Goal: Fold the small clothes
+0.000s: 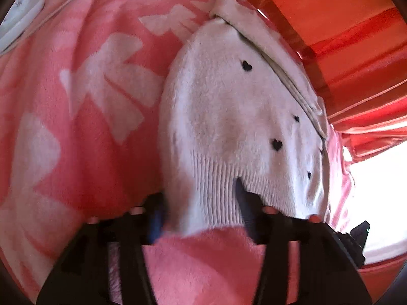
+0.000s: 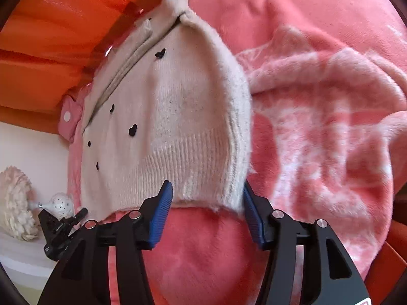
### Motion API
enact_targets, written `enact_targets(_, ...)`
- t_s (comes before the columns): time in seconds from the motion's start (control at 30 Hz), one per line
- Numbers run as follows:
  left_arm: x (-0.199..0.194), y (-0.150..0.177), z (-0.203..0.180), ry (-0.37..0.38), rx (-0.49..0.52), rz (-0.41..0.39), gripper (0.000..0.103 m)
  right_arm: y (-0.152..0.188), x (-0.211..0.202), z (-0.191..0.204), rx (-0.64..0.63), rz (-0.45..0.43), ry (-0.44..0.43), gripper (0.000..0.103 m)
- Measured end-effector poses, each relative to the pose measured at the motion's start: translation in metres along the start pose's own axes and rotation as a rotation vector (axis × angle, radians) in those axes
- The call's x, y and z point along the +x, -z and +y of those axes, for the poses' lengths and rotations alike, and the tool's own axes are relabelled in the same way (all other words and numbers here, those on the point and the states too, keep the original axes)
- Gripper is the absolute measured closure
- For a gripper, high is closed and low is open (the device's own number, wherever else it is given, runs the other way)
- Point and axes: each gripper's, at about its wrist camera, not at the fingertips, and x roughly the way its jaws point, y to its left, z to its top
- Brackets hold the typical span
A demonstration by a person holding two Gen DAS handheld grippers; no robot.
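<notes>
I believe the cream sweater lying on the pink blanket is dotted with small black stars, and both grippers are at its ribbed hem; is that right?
Not quite: the marks on the cream sweater are small black hearts, not stars, as the right wrist view shows clearly. The rest holds: it lies on the pink blanket, with the left gripper and right gripper at its ribbed hem.
</notes>
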Motion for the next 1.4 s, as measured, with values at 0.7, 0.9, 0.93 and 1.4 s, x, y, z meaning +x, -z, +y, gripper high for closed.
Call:
enact_targets(0.7,-0.144,0.092,0.013,0.088,0.136,0.007,0.098,0.128,-0.154,0.009,-0.225,-0.249,0.159,0.098)
enact_targets(0.9,-0.182,0.035,-0.046,0.133,0.291,-0.221,0.097,0.079,-0.194,0.060,-0.352,-0.504,0.089,0.098)
enact_targets(0.93,-0.180,0.018,-0.057,0.133,0.318,-0.261,0.097,0.064,-0.194,0.068,-0.375,-0.553,0.082,0.098)
enact_targets(1.4,0.016,-0.186,-0.092,0.054,0.171,-0.376,0.097,-0.176,-0.010,0.094,-0.101,-0.605,0.003,0.097)
